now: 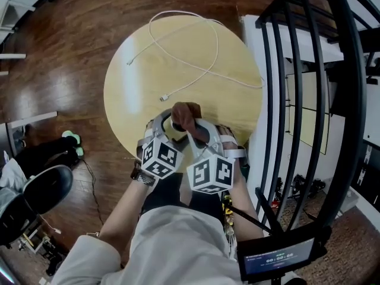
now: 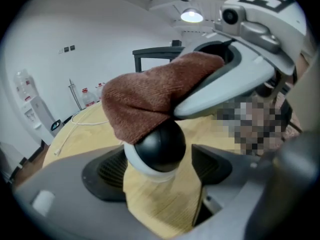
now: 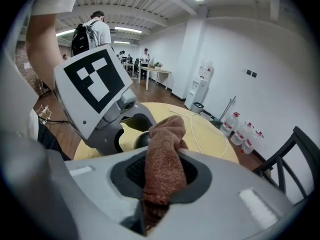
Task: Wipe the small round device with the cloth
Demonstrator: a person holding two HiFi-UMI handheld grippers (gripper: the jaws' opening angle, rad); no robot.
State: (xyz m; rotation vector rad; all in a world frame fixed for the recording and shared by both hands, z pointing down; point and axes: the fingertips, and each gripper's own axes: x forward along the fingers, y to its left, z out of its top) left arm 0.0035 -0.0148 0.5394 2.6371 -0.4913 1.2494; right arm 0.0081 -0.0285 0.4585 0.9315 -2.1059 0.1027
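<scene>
1. The small round device [image 2: 159, 146], a black dome on a white base, stands on the round wooden worktop [image 1: 130, 100]. It is close to the worktop's lower edge in the head view.
2. The left hand-held gripper [image 2: 159, 169] is released. Its jaws stand apart on either side of the device. The device sits close against the pad at frame left, and bare wood shows between it and the pad at frame right.
3. The right hand-held gripper [image 3: 161, 176] is clenched on a brown cloth [image 3: 162, 154]. A fold of the cloth is pinched between its pads, and the free end bunches up beyond them.
4. In the left gripper view the cloth lies over the upper left of the dome, touching it. The right hand-held gripper comes in from the upper right of that frame.
5. In the head view both hand-held grippers meet at the lower centre of the worktop, with the cloth just above them.
6. A white cable [image 1: 205, 71] loops across the upper half of the worktop, well apart from the device.
</scene>
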